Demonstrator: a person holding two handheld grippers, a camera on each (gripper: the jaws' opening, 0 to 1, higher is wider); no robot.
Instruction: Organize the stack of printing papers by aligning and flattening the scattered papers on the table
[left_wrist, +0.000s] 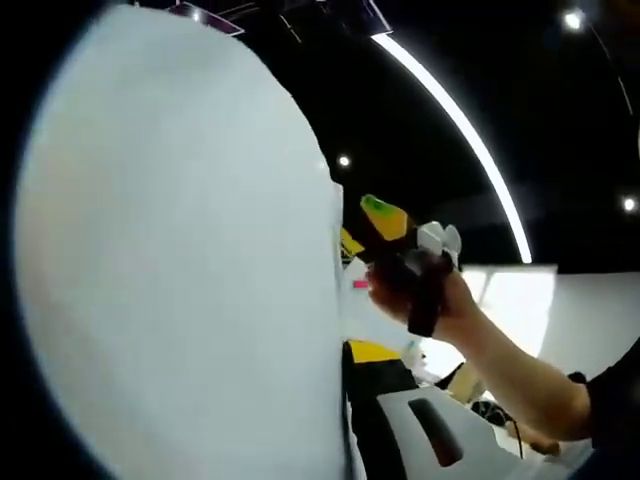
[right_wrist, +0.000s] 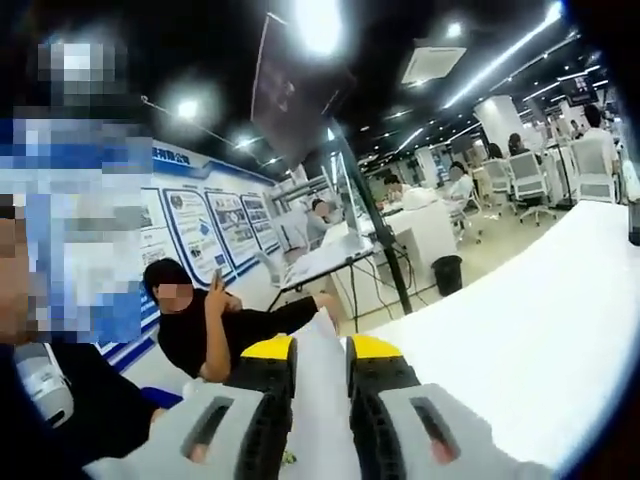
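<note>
A white sheaf of printing papers (left_wrist: 180, 260) stands on edge close to the lens in the left gripper view. My left gripper (left_wrist: 350, 353) is shut on it. Its right jaw, with a yellow tip, lies against the paper, and the left jaw is hidden behind the sheet. Further up the paper's edge, a hand holds my right gripper (left_wrist: 352, 262), which bites the same sheaf. In the right gripper view, the papers (right_wrist: 320, 420) rise between the two yellow-tipped jaws of my right gripper (right_wrist: 320, 350), shut on them. The white table (right_wrist: 540, 330) lies to the right.
A person in black (right_wrist: 200, 330) sits behind the jaws near a wall of blue posters (right_wrist: 210, 230). Desks, chairs and several seated people (right_wrist: 450, 185) fill the office behind. A forearm (left_wrist: 520, 380) crosses the lower right of the left gripper view.
</note>
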